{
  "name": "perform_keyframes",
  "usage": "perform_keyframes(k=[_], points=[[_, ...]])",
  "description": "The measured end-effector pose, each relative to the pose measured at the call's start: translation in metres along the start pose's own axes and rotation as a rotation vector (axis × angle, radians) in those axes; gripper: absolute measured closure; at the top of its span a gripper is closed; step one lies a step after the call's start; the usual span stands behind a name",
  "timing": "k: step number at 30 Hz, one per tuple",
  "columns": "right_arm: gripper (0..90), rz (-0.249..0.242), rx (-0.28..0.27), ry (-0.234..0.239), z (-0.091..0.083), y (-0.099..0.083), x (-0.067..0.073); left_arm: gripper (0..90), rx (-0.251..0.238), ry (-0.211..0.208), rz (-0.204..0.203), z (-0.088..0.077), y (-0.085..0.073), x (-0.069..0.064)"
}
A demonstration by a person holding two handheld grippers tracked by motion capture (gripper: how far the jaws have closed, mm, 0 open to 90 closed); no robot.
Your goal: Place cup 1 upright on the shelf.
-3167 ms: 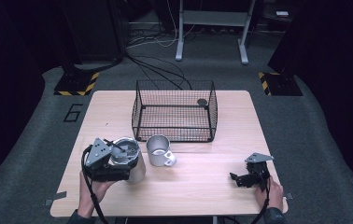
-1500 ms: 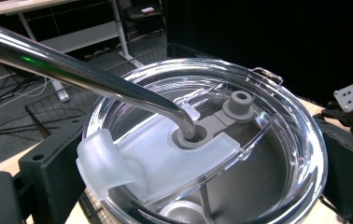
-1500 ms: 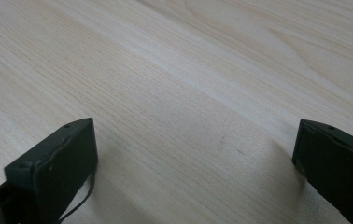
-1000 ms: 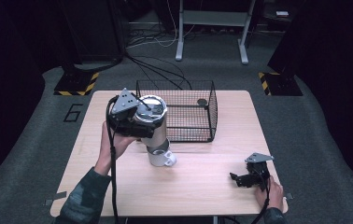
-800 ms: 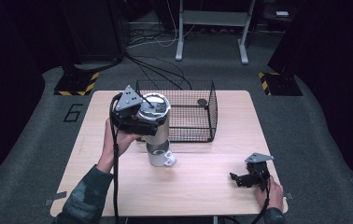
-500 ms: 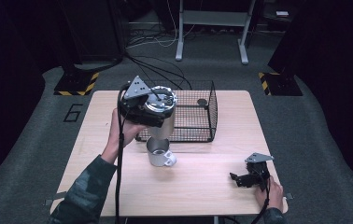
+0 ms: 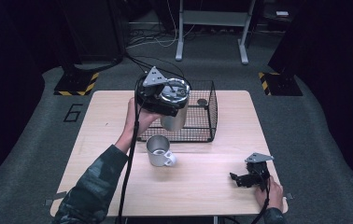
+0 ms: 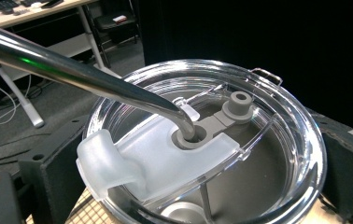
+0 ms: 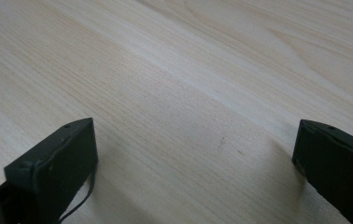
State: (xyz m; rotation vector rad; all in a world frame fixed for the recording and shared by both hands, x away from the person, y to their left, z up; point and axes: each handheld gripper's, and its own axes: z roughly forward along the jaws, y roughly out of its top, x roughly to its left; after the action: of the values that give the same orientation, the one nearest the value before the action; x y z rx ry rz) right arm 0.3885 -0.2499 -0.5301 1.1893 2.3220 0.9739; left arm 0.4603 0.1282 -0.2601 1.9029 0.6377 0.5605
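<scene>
Wooden table [image 7: 104, 116] is seen; steel tumbler [image 7: 174, 112] is clamped by left gripper [image 7: 158, 100] above wire basket [image 7: 198, 126]. Right gripper [image 7: 251, 177] is rested with jaws apart.

We see the left gripper [image 7: 163, 95] holding a tumbler [image 7: 173, 108] over the basket [image 7: 209, 114], mug [image 7: 158, 150] just below, right gripper [image 7: 249, 177] resting on the table [image 7: 104, 112].

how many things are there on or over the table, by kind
steel tumbler with clear lid and straw: 1
steel mug: 1
black wire basket: 1
small dark round thing inside the basket: 1
handheld grippers: 2, the left gripper and the right gripper
total: 6
</scene>
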Motion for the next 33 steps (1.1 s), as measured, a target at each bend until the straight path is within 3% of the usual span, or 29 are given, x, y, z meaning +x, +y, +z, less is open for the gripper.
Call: perform_keyframes(k=[7, 11, 22, 33], points=[[0.0, 0.001, 0.0, 0.0, 0.0, 0.0, 0.0, 3.9, 0.013, 0.01, 0.015, 0.024, 0.004, -0.003], [0.0, 0.01, -0.004, 0.0, 0.0, 0.0, 0.001, 3.9, 0.026, -0.002, 0.002, 0.04, 0.006, -0.003], [0.0, -0.019, 0.001, 0.009, 0.0, 0.0, -0.002, 3.9, 0.057, 0.03, -0.024, 0.079, -0.001, 0.001], [0.0, -0.019, 0.001, 0.009, 0.0, 0.0, -0.002, 3.9, 0.034, 0.077, -0.067, 0.098, -0.004, 0.015]])
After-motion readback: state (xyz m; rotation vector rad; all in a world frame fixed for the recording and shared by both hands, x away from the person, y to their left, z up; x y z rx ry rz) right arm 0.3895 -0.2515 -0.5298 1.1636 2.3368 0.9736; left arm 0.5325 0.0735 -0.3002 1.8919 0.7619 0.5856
